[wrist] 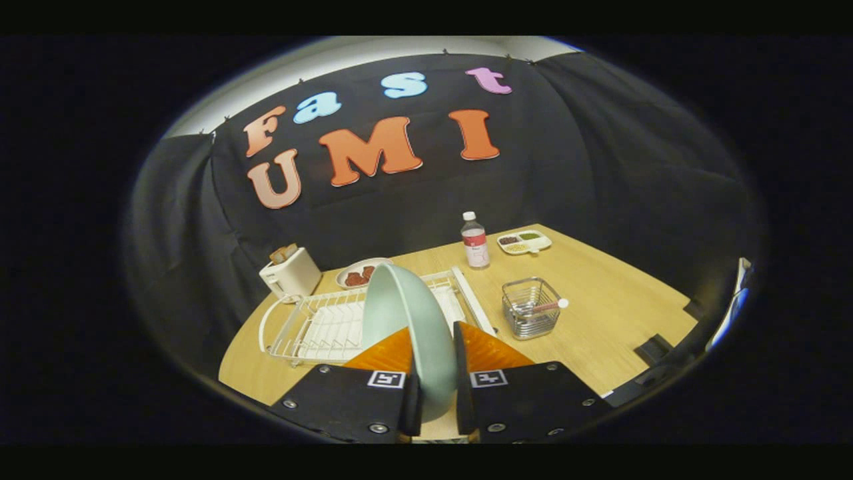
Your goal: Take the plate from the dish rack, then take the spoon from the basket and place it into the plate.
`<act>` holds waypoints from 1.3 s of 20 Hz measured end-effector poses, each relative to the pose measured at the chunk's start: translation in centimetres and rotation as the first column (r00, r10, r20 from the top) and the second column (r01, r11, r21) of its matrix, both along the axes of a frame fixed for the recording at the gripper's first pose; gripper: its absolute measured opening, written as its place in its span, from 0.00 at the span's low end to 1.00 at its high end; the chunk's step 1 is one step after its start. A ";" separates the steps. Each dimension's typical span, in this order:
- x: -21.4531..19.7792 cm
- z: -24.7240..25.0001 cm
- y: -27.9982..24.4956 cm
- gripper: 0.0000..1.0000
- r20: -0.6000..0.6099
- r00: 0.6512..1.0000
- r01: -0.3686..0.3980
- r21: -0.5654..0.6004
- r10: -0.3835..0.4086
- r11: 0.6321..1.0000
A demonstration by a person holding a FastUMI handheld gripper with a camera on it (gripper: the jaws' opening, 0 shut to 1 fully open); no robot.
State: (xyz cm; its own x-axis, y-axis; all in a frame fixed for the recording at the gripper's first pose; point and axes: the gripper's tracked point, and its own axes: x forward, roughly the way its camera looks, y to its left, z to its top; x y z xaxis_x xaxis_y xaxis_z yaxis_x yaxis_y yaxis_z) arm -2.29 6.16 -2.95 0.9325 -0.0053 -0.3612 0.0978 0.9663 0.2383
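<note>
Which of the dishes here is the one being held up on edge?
The pale green plate, standing on edge between the gripper fingers, which press on it. The white plate and divided tray lie flat, beyond the dish rack.

— How does the gripper point(436, 393) stand?
— Its two fingers reach forward toward twelve o'clock, level with each other.
— And the jaws?
— Closed onto the pale green plate point(410, 327), one finger pressing each face, plate edge-on.

Single fisheye camera rides on the gripper point(436, 393), looking forward and slightly down across the tabletop point(600, 313), booth wall beyond.
</note>
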 end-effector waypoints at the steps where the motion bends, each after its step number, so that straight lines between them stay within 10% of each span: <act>1: -0.6 -0.9 0.1 0.21 -0.009 1.000 -0.006 0.025 0.006 1.000; 26: -4.4 -16.1 2.1 0.26 -0.268 0.961 0.048 0.375 0.059 0.926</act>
